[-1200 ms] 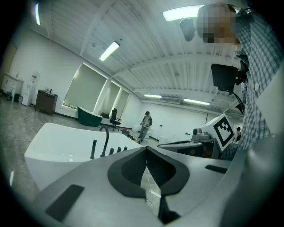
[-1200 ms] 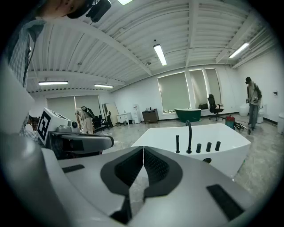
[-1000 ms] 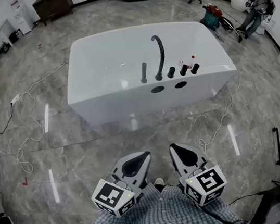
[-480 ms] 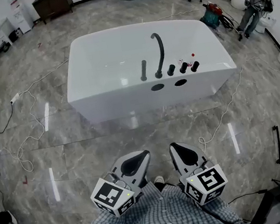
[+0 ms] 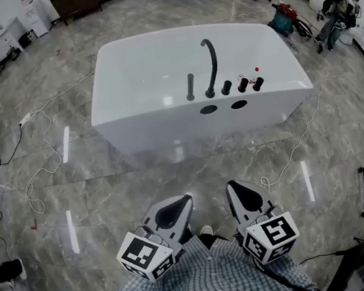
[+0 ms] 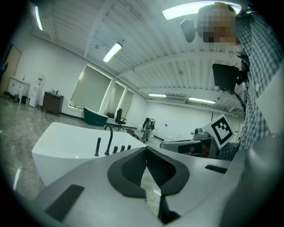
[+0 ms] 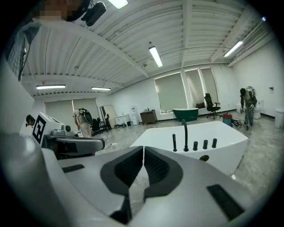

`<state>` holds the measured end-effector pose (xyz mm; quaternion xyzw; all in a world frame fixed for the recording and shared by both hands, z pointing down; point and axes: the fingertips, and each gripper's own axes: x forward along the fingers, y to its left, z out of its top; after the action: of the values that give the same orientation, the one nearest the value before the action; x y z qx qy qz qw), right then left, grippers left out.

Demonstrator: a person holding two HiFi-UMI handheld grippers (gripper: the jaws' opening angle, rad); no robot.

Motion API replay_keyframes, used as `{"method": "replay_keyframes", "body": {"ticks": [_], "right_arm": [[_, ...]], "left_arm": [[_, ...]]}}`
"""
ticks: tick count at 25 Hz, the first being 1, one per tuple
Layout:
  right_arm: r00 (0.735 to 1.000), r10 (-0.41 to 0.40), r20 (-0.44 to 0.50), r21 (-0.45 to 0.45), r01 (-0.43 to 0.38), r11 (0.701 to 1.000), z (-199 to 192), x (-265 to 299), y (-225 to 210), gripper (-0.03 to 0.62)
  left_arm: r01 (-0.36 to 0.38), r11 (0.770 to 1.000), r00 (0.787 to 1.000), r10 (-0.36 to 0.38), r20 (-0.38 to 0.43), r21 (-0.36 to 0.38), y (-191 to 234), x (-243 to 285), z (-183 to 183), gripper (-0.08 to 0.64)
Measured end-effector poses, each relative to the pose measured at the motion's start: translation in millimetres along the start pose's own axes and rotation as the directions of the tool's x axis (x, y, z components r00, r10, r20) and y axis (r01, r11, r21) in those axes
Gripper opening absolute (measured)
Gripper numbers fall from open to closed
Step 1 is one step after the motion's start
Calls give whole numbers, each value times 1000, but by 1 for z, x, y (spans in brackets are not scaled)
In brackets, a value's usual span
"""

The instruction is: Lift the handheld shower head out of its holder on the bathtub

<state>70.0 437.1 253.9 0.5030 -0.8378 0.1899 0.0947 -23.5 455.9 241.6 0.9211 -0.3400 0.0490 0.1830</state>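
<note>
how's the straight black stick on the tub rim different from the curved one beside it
The handheld shower head is short and straight; the spout is taller. The handheld shower head stands upright throughout; the spout hooks over at its top. Both are black, side by side on the bathtub rim.

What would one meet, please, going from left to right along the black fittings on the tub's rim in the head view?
shower head → spout → first knob → second knob → third knob
</note>
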Motion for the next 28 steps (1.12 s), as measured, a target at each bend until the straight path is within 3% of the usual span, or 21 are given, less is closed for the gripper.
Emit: {"method": "replay_keyframes", "body": {"ticks": [6,18,28], "right_arm": [[999,24,-27,-26,-25,999,-11,-11,-9,20],[998,-40,-40,-74,37,997,-26,-44,-42,20],[999,-32,-31,-85,30,996,-12,-7,-54,20]], "left_arm": [[-35,999,999,35,8,3,-13,3,-6,6],[-47,999,999,47,26,8,-39,13,-16,6],[-57,998,998,56,34,20,-1,33,-3,6]]}}
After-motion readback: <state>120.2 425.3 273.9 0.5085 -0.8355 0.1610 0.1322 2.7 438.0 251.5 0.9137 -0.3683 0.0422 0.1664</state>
